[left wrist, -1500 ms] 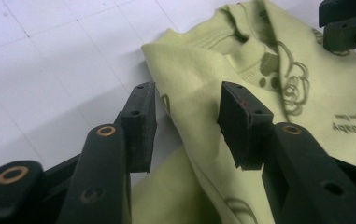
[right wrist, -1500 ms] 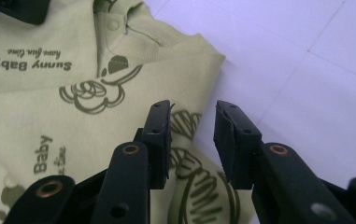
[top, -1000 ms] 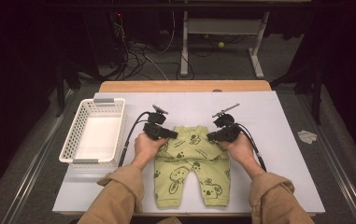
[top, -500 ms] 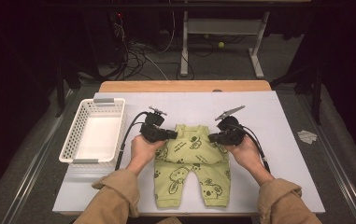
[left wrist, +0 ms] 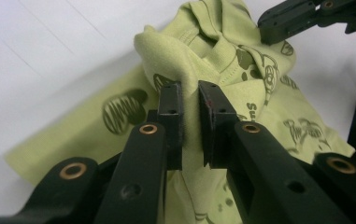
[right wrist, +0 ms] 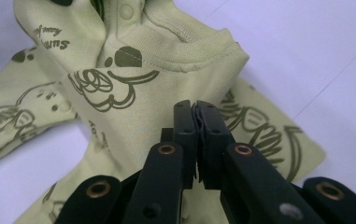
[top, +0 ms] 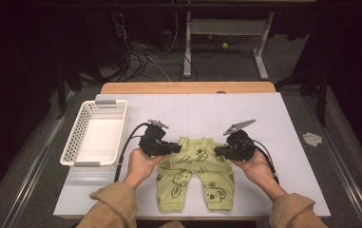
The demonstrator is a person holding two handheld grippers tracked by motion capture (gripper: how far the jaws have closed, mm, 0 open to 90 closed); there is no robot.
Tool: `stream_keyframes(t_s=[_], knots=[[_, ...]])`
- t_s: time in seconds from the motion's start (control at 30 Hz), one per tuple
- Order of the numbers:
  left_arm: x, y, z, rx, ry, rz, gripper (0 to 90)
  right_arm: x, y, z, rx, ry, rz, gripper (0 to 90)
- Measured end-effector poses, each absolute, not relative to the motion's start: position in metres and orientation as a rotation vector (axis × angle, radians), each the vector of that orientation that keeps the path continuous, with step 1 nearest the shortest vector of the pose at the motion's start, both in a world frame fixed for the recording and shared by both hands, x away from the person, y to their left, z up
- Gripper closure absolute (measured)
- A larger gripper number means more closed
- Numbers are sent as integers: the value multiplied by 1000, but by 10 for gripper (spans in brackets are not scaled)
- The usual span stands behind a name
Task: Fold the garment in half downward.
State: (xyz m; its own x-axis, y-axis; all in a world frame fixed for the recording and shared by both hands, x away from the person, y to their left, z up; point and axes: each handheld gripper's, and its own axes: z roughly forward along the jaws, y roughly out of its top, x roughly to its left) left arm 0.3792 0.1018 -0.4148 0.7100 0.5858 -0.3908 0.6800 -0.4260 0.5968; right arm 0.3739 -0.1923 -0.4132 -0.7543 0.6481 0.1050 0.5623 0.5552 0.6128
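Grippers at work on the pants (top: 194,176) — left gripper (top: 175,148) pinches a bunched fold at the waist's left side, right gripper (top: 219,151) clamps the right edge. Pants lie on the table (top: 283,123), near middle, legs toward the person, basket (top: 95,135) well apart at left.

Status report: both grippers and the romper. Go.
Left gripper and right gripper: jaws shut on romper, one each side of its top. Top lifted, legs flat on table. Basket off left, nothing in the way.
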Motion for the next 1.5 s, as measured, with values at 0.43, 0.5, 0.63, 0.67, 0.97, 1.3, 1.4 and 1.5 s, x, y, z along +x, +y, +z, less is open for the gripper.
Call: stream_keyframes(t_s=[0.43,0.5,0.63,0.67,0.97,1.3,1.4,1.5], knots=[[382,117,-414,2076,1003,-134,636,360,-194,-418,1009,2668,974,887],[384,119,-414,2066,1014,-129,636,360,-194,-418,998,2671,970,887],[385,122,-409,2045,1021,-111,636,359,-194,-418,986,2674,964,887],[385,123,-407,2042,1022,-104,636,358,-193,-418,990,2672,965,887],[397,110,-419,2161,1077,-32,638,356,-193,-417,968,2667,953,882],[396,105,-423,2171,1076,-42,643,362,-210,-409,1069,2575,1034,770],[396,104,-423,2173,1071,-39,643,366,-217,-408,1110,2542,1045,746],[395,102,-423,2180,1065,-40,645,370,-216,-412,1134,2548,996,809]])
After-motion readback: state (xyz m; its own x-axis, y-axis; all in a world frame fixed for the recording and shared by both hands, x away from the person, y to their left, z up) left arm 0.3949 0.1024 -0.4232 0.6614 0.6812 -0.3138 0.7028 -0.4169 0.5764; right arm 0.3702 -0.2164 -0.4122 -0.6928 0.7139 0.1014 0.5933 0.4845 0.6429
